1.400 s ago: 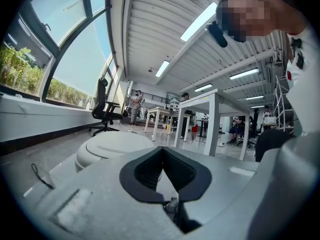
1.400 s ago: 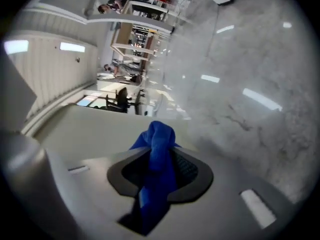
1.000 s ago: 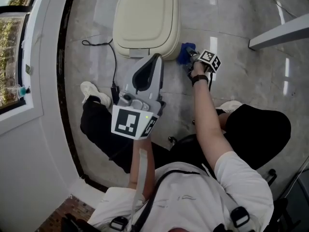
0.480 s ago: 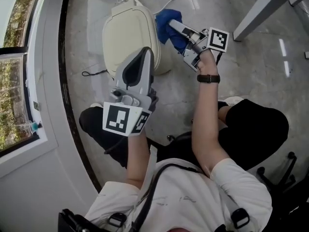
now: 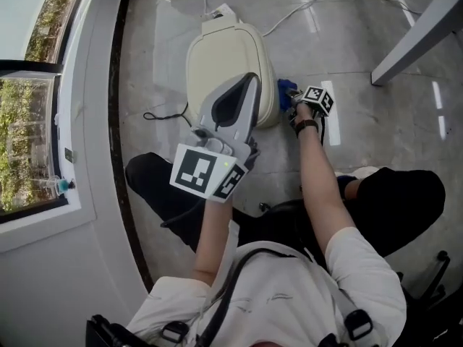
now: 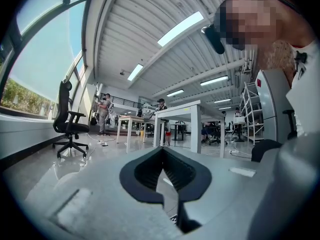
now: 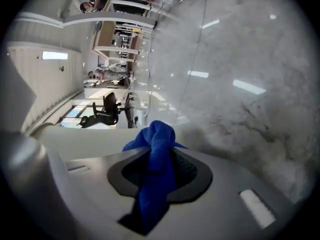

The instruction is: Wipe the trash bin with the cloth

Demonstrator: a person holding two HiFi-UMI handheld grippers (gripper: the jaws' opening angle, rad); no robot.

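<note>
The cream trash bin stands on the floor with its lid down, so I can't see inside. My right gripper is clamped on the blue cloth, pressing it against the bin's right side. My left gripper hangs raised above the bin, jaws together and empty.

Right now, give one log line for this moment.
right tool: shut on cloth, by bin side | left tool: shut, empty, raised

Cream plastic trash bin, smooth, semi-matt. Blue cloth: soft fuzzy fabric. Floor: grey stone tile, polished, v. glossy w/ reflections.
</note>
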